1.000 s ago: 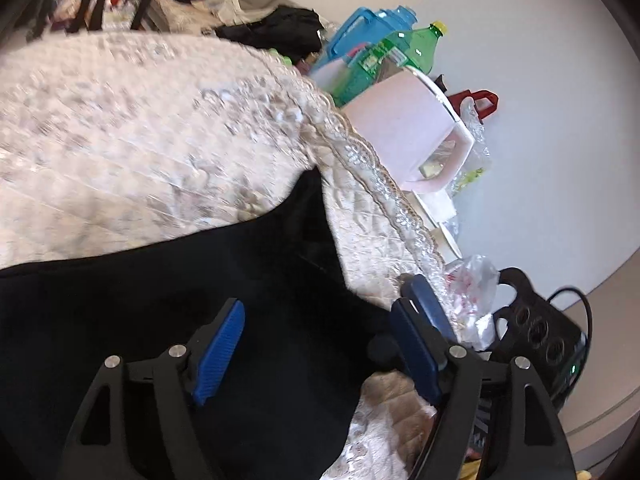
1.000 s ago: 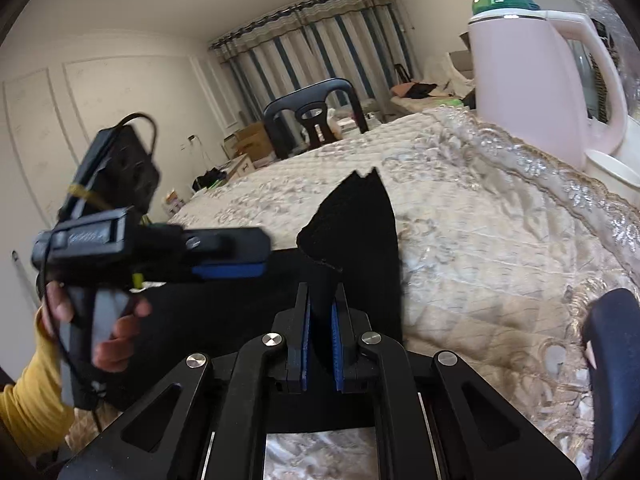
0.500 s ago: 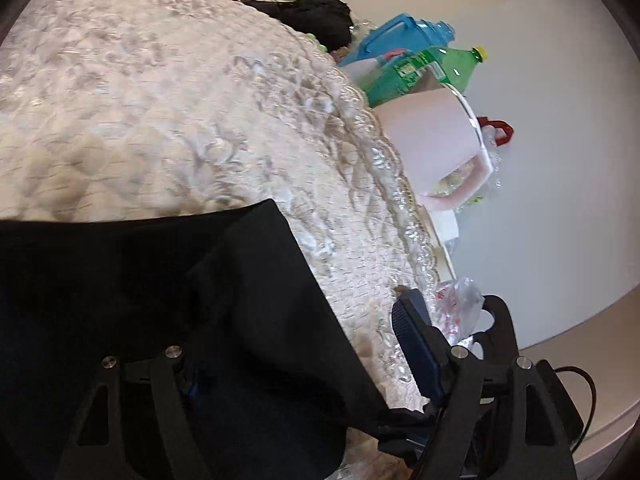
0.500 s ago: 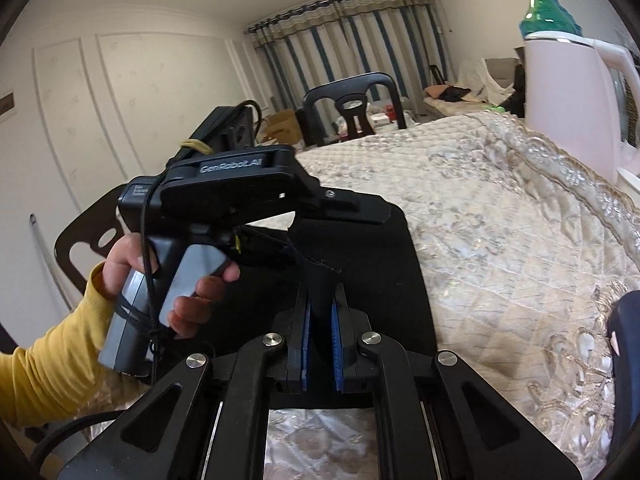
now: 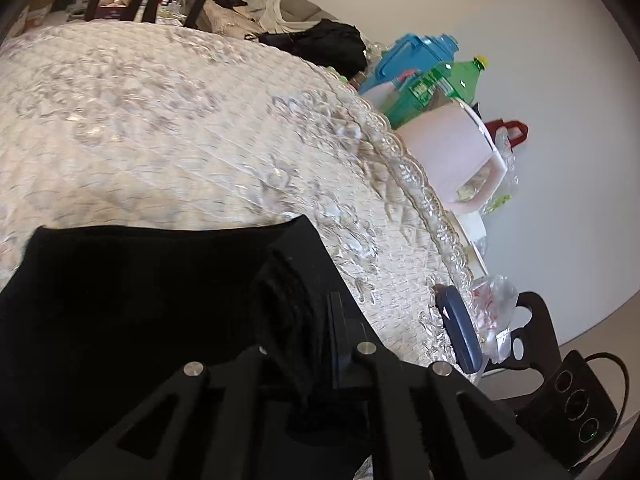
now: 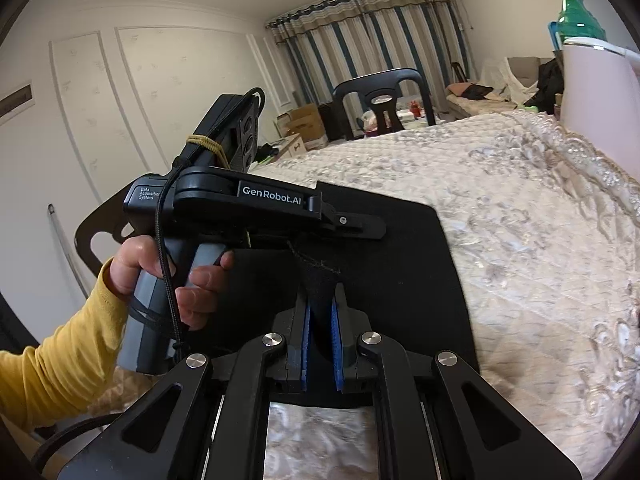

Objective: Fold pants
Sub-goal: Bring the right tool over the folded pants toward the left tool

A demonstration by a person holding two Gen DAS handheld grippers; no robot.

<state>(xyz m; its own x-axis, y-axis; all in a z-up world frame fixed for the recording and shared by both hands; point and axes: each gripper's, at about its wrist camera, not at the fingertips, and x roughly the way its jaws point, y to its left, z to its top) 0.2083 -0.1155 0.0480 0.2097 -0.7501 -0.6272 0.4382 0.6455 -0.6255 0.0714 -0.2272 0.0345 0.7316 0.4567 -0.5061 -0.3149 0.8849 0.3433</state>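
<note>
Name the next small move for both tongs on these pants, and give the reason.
Probably carry both tongs together across the quilt to lay the fold. The right tongs pinch a tuft of the pants; the left tongs have just been closing and now pinch the bunched edge, so both corners look held.

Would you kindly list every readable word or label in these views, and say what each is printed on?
"GenRobot.AI": side of the left gripper.
"Data Acquisition System": rear of that gripper's body.
Label on the green bottle: too blurred to read.
Nothing else legible.
</note>
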